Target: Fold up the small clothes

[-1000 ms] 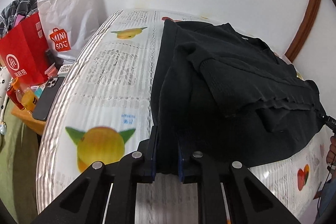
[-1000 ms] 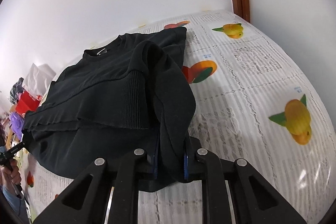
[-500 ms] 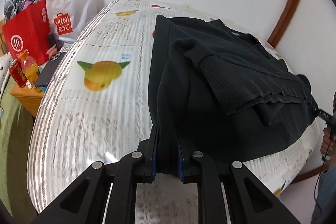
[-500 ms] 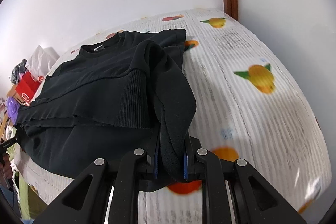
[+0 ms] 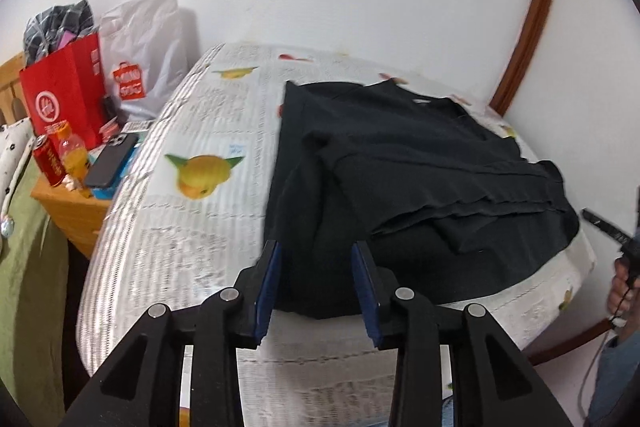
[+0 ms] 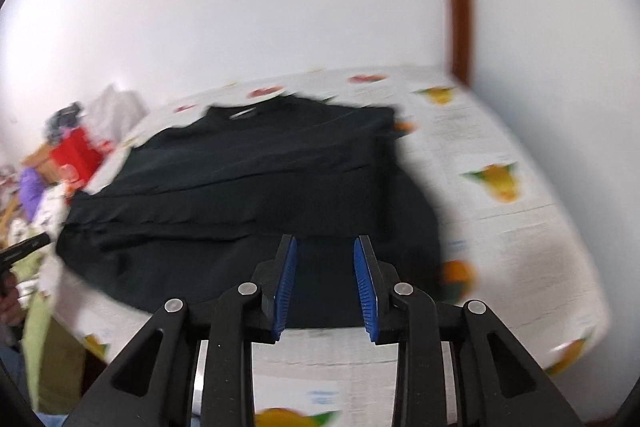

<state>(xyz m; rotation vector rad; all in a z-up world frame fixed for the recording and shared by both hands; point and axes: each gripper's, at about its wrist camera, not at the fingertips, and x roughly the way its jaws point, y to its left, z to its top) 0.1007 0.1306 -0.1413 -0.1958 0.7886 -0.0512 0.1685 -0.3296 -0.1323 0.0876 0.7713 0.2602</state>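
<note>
A black sweater [image 5: 404,179] lies spread on the bed [image 5: 188,227], over a white sheet printed with fruit and text. Its sleeves are folded across the body and its neckline faces the far wall. The left claw [image 5: 316,283] stands with its blue pads apart, nothing between them, just before the sweater's near edge. The right claw [image 6: 324,283] is likewise spread and empty at the near hem of the sweater [image 6: 256,195]; that view is blurred. Beside the bed, on a wooden nightstand [image 5: 72,211], stand a red bag [image 5: 64,95], a white bag [image 5: 144,55], a phone [image 5: 110,161], a bottle [image 5: 74,155] and a can [image 5: 48,161].
</note>
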